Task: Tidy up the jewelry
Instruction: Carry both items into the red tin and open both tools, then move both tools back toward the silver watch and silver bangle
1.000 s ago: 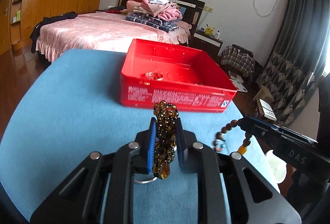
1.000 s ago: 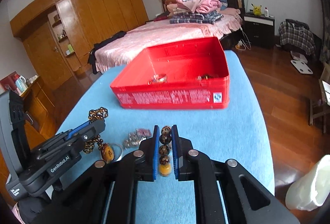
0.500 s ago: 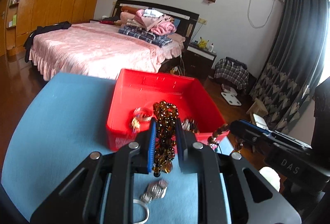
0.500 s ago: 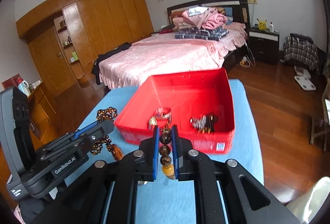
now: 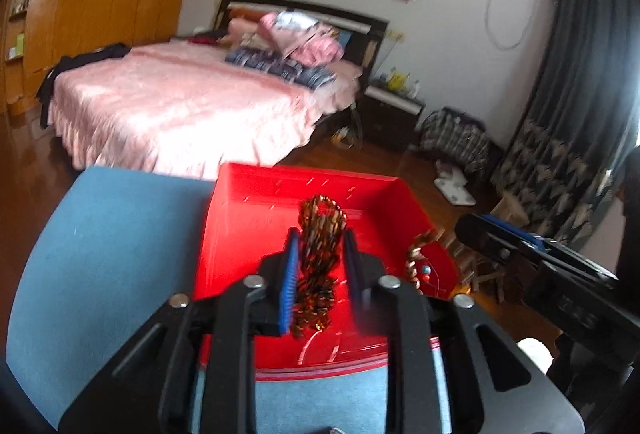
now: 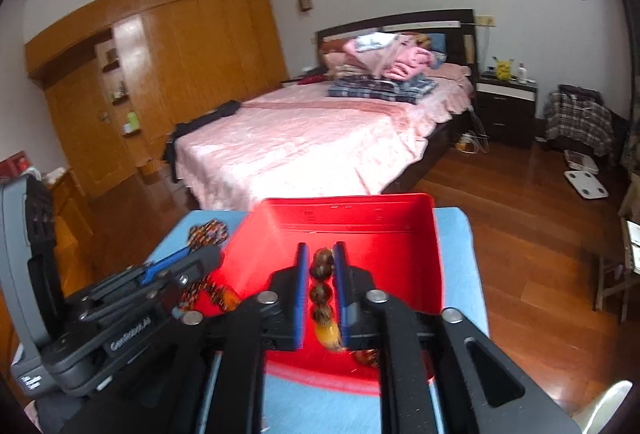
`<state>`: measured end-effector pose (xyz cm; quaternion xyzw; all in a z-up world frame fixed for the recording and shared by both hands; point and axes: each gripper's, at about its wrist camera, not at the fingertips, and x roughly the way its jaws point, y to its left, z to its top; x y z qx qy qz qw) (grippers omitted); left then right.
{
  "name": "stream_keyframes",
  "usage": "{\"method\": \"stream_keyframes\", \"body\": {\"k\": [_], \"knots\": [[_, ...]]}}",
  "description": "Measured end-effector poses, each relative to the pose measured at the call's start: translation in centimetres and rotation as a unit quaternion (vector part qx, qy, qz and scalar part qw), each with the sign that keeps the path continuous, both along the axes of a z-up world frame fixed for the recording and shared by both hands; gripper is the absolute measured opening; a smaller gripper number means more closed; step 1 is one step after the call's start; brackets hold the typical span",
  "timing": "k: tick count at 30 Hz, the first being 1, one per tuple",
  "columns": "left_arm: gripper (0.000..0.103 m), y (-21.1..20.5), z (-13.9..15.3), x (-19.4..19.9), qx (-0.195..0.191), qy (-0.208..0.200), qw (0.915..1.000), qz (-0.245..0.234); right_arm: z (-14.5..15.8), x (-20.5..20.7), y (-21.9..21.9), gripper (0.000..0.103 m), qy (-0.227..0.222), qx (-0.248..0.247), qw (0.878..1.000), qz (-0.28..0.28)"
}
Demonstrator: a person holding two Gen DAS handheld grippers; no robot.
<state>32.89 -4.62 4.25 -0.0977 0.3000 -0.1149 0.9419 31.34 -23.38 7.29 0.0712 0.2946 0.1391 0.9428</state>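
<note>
Your left gripper [image 5: 318, 266] was closed on a bunched strand of small amber beads [image 5: 318, 258], held above the red box [image 5: 248, 218] on the blue table [image 5: 100, 254]. Your right gripper [image 6: 320, 282] was closed narrow on a bracelet of big brown beads [image 6: 322, 288], also over the red box [image 6: 400, 254], to the right of the left one.

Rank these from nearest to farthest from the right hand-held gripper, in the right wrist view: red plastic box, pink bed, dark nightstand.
1. Red plastic box: directly under the right hand-held gripper, on the blue table.
2. Pink bed: beyond the box, centre.
3. Dark nightstand: far right, against the wall.
</note>
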Motion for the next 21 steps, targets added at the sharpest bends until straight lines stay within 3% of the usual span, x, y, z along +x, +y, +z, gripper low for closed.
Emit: {"method": "stream_keyframes", "body": {"k": [2,6,12,21], "knots": [[0.043,0.5,-0.5,-0.2,0.001,0.003,1.0000,0.005,-0.6,-0.3,-0.3,0.046,-0.003,-0.005,1.000,-0.006],[0.050,1.3,-0.9,-1.2,0.008,0.002,0.9999,0.011,-1.8,-1.3,-0.7,0.046,0.007,-0.005,1.000,-0.015],[0.070,2.2,-1.3,-4.8,0.042,0.000,0.9988,0.026,-3.5,-4.3,-0.2,0.061,0.022,-0.005,1.000,-0.012],[0.079,3.8,-4.2,-10.5,0.061,0.029,0.9971,0.035,-6.3,-10.3,0.9,0.074,0.044,0.005,0.999,-0.008]]}}
